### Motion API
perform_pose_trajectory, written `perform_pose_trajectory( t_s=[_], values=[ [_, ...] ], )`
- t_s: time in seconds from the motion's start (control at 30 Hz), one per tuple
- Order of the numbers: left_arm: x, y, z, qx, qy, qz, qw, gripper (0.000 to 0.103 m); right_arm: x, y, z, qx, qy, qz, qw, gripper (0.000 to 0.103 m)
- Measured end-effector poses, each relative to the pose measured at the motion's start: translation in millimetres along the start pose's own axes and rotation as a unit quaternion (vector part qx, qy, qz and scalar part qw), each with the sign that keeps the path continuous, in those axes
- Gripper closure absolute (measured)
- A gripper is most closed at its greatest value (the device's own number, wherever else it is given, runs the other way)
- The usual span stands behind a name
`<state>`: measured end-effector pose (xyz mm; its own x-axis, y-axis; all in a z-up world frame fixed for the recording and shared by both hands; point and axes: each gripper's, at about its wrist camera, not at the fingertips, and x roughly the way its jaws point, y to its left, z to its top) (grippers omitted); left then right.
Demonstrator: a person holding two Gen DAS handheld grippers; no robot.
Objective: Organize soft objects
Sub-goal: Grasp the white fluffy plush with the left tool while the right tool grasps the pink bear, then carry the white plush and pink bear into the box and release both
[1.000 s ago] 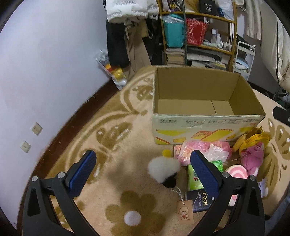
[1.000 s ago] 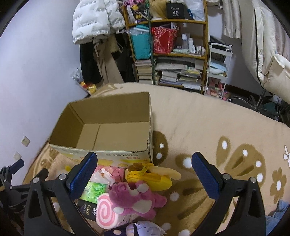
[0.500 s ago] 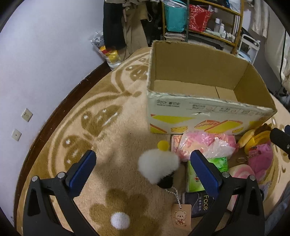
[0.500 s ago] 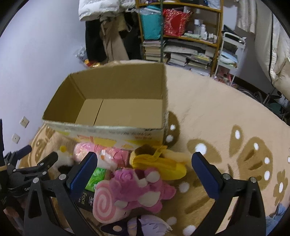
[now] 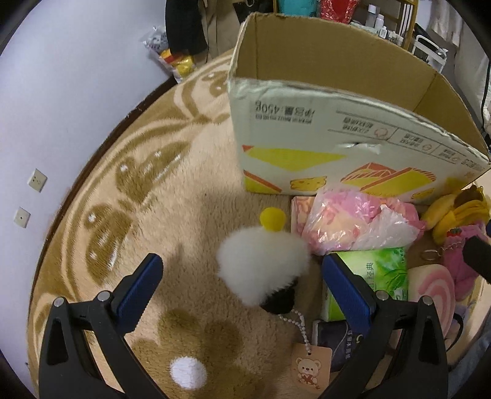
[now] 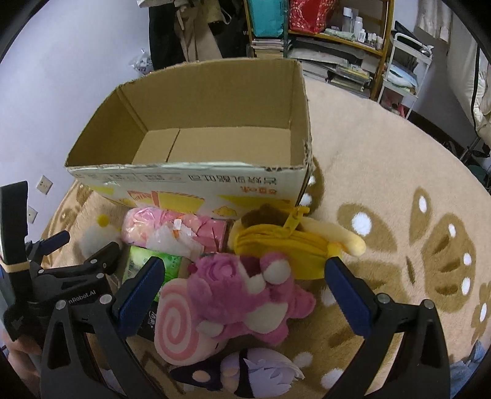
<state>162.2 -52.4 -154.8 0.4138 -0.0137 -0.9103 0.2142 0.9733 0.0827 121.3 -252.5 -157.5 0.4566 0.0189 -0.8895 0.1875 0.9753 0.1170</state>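
Beige plush carpet (image 6: 383, 159) with brown flower and leaf patterns underfoot. Pale lilac wall (image 5: 61, 92) on the left, bearing two white square wall sockets (image 5: 36, 180). Wooden shelf rack (image 6: 337, 27) at the back, crammed with books, bottles, teal and red bags. Dark hanging clothes (image 6: 172, 27) beside it. White metal trolley (image 6: 405, 61) further right.

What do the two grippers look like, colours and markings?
Both grippers, left and right, have black triangular frames with silver rivets and blue ribbed pads. Seen from the right wrist, the left gripper's body carries white lettering and a yellow band.
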Motion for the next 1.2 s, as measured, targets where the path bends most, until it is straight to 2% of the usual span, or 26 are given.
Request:
perform_pose_trajectory(
  t_s=[0.17, 0.27, 0.3, 0.33, 0.43, 0.53, 0.67, 0.73, 0.9, 1.2],
  values=[
    [10, 1, -1, -0.008, 0.022, 0.000, 0.9997, 0.015, 8, -2, -4, 0.008, 0.028, 0.008, 1.000, 0.003],
    [13, 1, -1, -0.009, 0.027, 0.003, 0.9996, 0.024, 14, -4, -8, 0.005, 0.052, 0.005, 0.999, 0.018],
    [14, 1, -2, -0.009, 0.028, 0.005, 0.9995, 0.026, 16, -5, -9, 0.004, 0.061, 0.004, 0.998, 0.019],
    [15, 0, -2, -0.009, 0.029, 0.007, 0.9995, 0.028, 17, -6, -11, 0.006, 0.062, 0.007, 0.998, 0.021],
    [21, 0, -2, -0.009, 0.041, 0.003, 0.9991, 0.045, 14, -8, -11, 0.006, 0.056, 0.018, 0.998, 0.031],
    [23, 3, -3, -0.014, 0.040, -0.003, 0.9991, 0.052, 12, -6, -11, -0.005, 0.051, 0.018, 0.999, 0.033],
    [25, 7, -1, -0.023, 0.039, -0.007, 0.9990, 0.067, 13, 0, -12, -0.024, 0.051, 0.018, 0.998, 0.037],
    [25, 10, 0, -0.028, 0.036, -0.009, 0.9989, 0.069, 12, 1, -12, -0.027, 0.049, 0.019, 0.998, 0.037],
    [11, 14, -4, -0.023, 0.008, 0.013, 0.9996, 0.071, 3, -9, -10, 0.001, 0.042, 0.039, 0.998, 0.037],
    [-45, 16, -15, -0.044, -0.066, 0.013, 0.9968, 0.071, -35, -13, -14, 0.018, -0.014, 0.056, 0.998, 0.037]
  ],
)
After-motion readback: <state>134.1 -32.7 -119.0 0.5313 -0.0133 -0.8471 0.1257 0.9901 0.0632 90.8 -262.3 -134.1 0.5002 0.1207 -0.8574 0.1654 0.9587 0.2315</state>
